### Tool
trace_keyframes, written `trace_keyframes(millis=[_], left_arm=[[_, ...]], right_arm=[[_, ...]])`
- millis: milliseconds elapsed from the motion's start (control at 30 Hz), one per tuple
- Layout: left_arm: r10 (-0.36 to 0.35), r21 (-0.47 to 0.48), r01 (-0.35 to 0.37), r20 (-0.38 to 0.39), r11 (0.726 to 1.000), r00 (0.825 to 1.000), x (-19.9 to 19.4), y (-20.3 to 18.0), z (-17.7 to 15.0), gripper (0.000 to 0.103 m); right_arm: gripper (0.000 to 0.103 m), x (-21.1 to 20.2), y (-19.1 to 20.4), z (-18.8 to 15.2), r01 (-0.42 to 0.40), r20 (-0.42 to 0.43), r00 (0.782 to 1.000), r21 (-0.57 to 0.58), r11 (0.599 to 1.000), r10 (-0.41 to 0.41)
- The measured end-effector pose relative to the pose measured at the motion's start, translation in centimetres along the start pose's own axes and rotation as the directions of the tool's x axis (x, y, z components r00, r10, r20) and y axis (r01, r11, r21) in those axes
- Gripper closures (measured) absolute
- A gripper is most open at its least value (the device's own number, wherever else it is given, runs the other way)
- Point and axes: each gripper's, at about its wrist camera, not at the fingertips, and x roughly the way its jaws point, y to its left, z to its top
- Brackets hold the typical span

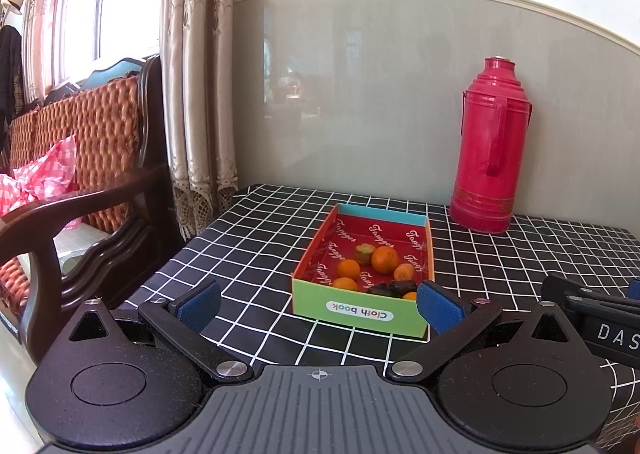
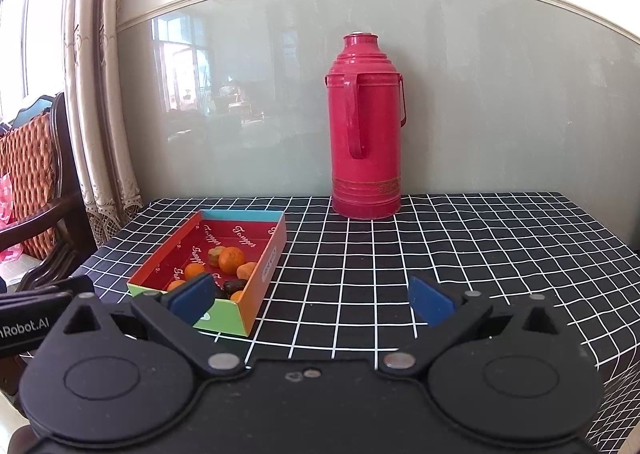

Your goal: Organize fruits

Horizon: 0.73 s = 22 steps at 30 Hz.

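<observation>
Fruits [image 1: 385,259] in box [image 1: 362,316], long axis toward wall [image 1: 360,94]

A table [image 2: 460,254] covered by a black cloth with a white grid is seen against the wall. An open cardboard box [image 2: 256,294] holding small fruits is set on it near the left edge. A red thermos flask [image 2: 366,126] stands upright at the back, well apart from the box.

Each tool, the left tool [image 1: 319,304] and the right tool [image 2: 311,300], comprised a black ribbed housing with two round hubs, silver pivot screws, black linkage arms, blue-padded fingers [image 1: 438,311], and white lettering on the side.
</observation>
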Motion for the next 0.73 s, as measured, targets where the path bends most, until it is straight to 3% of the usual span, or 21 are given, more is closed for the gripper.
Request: trace_keyframes(millis=[733], left_arm=[[-0.011,0.019,0.011,0.026,1.0,1.0,-0.3,-0.44,-0.16,0.0]], right_arm=[[0.006,0.15,0.5,0.25,0.049,0.009,0.999,-0.031,0.998,-0.048]])
